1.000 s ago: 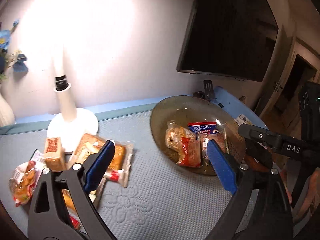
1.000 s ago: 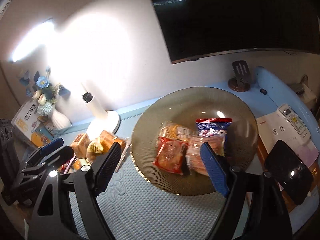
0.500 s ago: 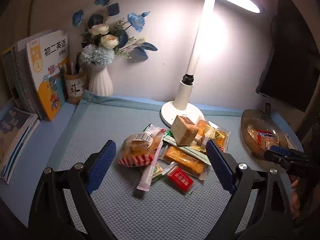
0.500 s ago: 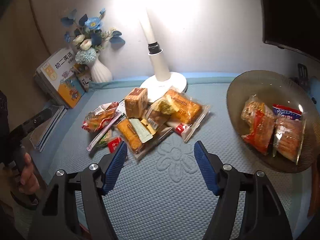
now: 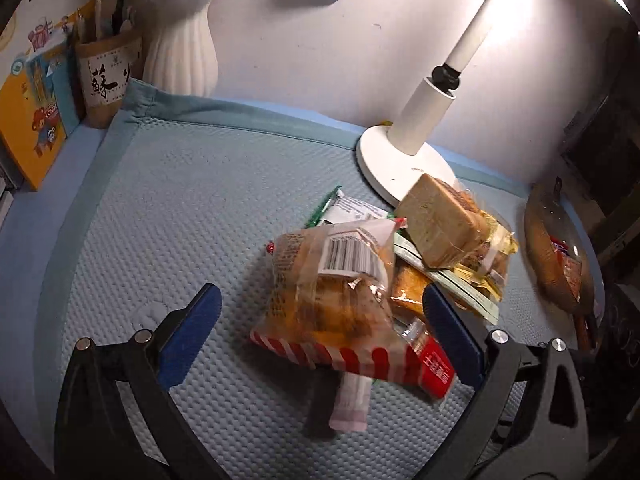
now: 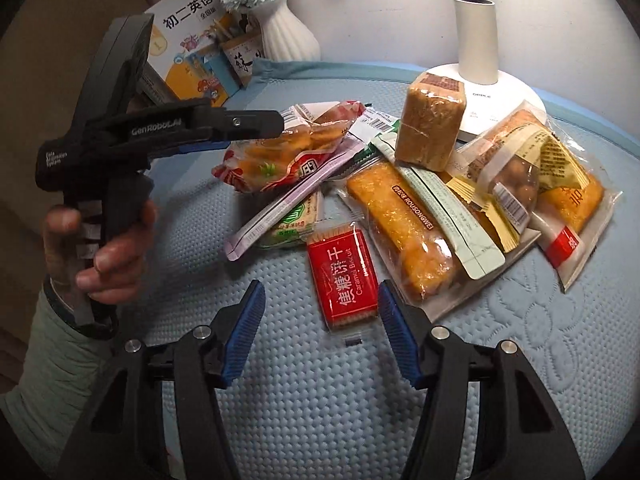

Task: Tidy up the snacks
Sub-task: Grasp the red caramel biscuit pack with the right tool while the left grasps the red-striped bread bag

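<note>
A heap of wrapped snacks lies on the blue mat. My left gripper (image 5: pixel 320 320) is open, its blue pads on either side of a clear bag of golden pastry with a red-striped end (image 5: pixel 332 300). The same bag (image 6: pixel 280 156) shows in the right wrist view, with the left gripper (image 6: pixel 256 128) beside it. My right gripper (image 6: pixel 322 312) is open around the near end of a red caramel biscuit pack (image 6: pixel 344 276). A wrapped brown cake block (image 6: pixel 434 120) stands behind, with a long pork floss bread (image 6: pixel 400 232) in front of it. The brown glass plate (image 5: pixel 538 216) holds several snacks at the far right.
A white desk lamp base (image 5: pixel 400 164) stands behind the heap. A white ribbed vase (image 5: pixel 180 60), a pen cup (image 5: pixel 106 80) and upright books (image 5: pixel 32 92) line the back left. A hand (image 6: pixel 100 244) in a pale sleeve holds the left gripper.
Both grippers swung left from the plate to the snack heap and came down close. The left now brackets the striped pastry bag, the right brackets the red biscuit pack.
</note>
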The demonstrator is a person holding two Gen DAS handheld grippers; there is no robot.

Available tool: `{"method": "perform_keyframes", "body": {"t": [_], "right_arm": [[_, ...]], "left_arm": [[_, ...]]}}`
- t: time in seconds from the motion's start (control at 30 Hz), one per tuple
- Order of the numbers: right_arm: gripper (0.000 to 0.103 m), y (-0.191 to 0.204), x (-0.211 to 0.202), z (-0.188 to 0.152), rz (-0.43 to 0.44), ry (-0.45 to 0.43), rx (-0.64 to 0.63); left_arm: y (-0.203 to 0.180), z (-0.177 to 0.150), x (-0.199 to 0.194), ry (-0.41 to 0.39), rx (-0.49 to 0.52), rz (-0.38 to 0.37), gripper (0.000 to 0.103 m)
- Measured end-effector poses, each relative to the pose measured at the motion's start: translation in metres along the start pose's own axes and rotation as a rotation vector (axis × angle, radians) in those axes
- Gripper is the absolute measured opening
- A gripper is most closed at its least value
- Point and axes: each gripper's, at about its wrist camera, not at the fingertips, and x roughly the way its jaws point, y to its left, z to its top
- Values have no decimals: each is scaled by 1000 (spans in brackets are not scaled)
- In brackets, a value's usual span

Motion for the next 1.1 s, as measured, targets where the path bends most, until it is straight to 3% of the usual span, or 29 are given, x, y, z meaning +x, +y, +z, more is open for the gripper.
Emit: {"method": "perform_keyframes", "body": {"t": [0.37, 0.43, 0.47, 0.53, 0.77, 1.1], "right_arm": [[54, 13, 35, 6, -88, 22, -56], [47, 16, 35, 5, -107, 20, -67], [45, 16, 35, 4, -116, 21, -71], [42, 19, 34, 2, -118, 21, -68], [34, 18, 21, -9, -127, 21, -83], [34, 20, -14, -45, -108, -1, -55]], "left_arm": [[14, 0, 41, 71, -27, -118, 99], [10, 0, 43, 73, -21, -123, 98], [9, 1, 43, 69, -19, -121, 95], [5, 0, 41, 61, -18, -128, 75], [-5, -7, 29, 12, 12, -52, 68], [-24, -36, -23, -60, 46, -30, 66]]}}
